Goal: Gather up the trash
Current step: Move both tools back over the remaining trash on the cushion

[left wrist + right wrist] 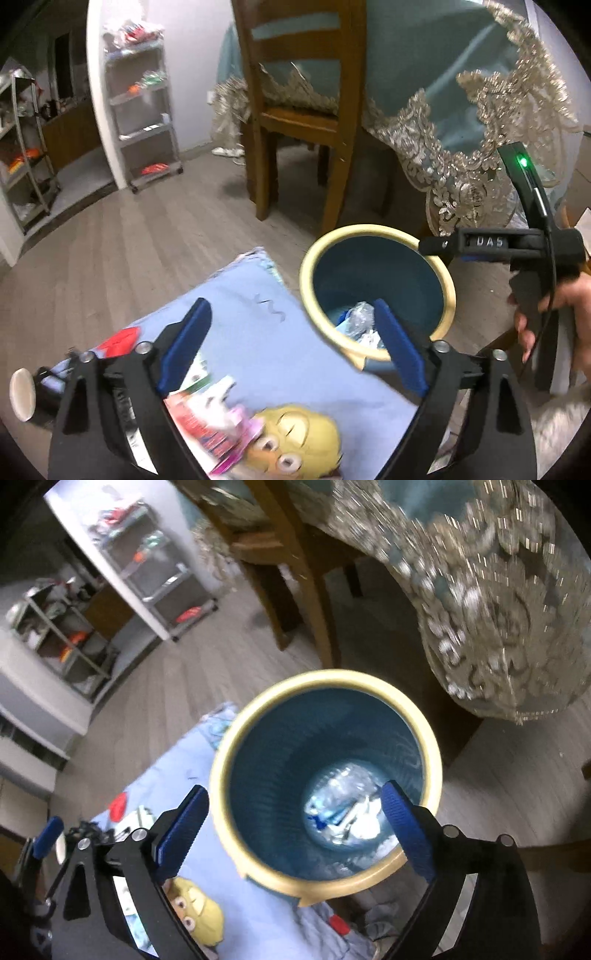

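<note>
Grey wood-plank flooring [155, 236] spreads under a wooden dining chair [295, 122] and a teal tablecloth with sequinned lace trim [461, 122]. On the floor lies a pale blue cartoon-print cloth [266, 354], and beside it stands a round blue wastebasket with a cream rim [325, 775], crumpled clear plastic and paper trash [343, 808] at its bottom. The right gripper [295, 827] hangs directly over the basket mouth, pointing down into it, jaws wide apart and empty. The left gripper [291, 343], likewise wide apart and holding nothing, sits over the cloth, where colourful crumpled snack wrappers [214, 417] lie just below and nearest to it, probably the next pickup. A small red scrap [120, 341] lies further left.
</note>
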The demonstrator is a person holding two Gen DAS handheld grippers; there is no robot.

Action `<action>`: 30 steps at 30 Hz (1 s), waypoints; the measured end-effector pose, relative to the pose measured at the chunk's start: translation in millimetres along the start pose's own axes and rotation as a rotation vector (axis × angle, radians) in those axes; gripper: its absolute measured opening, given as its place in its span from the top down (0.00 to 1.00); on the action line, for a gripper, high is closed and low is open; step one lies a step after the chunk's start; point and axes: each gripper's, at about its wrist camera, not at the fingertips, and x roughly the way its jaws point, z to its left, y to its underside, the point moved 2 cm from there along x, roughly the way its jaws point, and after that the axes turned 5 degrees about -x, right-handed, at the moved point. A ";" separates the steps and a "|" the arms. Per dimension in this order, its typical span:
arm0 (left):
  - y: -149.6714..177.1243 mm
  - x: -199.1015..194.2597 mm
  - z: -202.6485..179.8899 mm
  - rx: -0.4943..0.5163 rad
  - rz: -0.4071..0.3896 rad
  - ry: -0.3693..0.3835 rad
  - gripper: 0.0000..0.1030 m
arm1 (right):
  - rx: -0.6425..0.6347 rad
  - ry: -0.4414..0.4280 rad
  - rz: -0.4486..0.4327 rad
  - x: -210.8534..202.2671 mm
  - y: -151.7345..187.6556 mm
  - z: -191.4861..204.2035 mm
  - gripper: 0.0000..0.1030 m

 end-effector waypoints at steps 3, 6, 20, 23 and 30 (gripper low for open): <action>7.3 -34.0 16.9 -0.019 -0.022 -0.040 0.09 | -0.097 0.025 -0.040 -20.4 3.6 22.3 0.07; 16.1 -70.8 38.0 -0.056 -0.043 -0.078 0.09 | -0.165 0.027 -0.092 -40.4 8.2 46.0 0.07; 99.4 -182.6 88.5 -0.081 -0.077 -0.221 0.06 | -0.270 -0.159 -0.215 -100.5 76.7 141.8 0.05; 116.9 -188.3 96.3 -0.102 -0.071 -0.230 0.06 | -0.274 -0.164 -0.198 -97.7 86.2 150.9 0.05; 150.9 -187.4 122.2 -0.167 -0.048 -0.256 0.06 | -0.372 -0.129 -0.181 -94.6 107.8 182.7 0.05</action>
